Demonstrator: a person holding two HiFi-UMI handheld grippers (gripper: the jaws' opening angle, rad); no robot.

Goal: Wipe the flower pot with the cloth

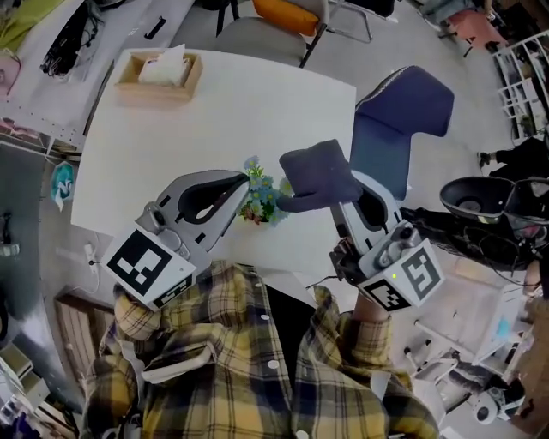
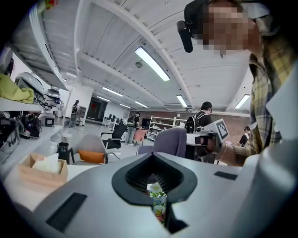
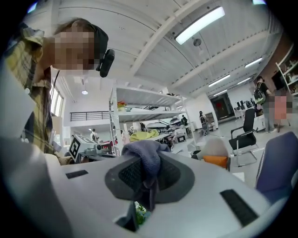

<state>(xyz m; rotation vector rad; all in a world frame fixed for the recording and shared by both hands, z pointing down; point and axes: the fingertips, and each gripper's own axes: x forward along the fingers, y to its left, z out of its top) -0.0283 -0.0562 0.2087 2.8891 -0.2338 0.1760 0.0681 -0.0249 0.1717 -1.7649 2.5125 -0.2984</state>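
Note:
The small flower pot (image 1: 260,201), with blue and green flowers, stands near the front edge of the white table (image 1: 257,103), between my two grippers. My left gripper (image 1: 242,190) reaches it from the left with its jaws shut. In the left gripper view the flowers (image 2: 158,202) show through the slit past the left gripper (image 2: 156,186), and nothing looks pinched. My right gripper (image 1: 300,199) is shut on a dark blue cloth (image 1: 319,176), which bunches over its tips just right of the flowers. In the right gripper view the cloth (image 3: 146,155) drapes over the right gripper (image 3: 144,186).
A wooden tissue box (image 1: 159,75) sits at the table's far left corner. A blue chair (image 1: 403,120) stands to the right of the table and an orange-cushioned chair (image 1: 287,13) behind it. My plaid shirt fills the bottom of the head view.

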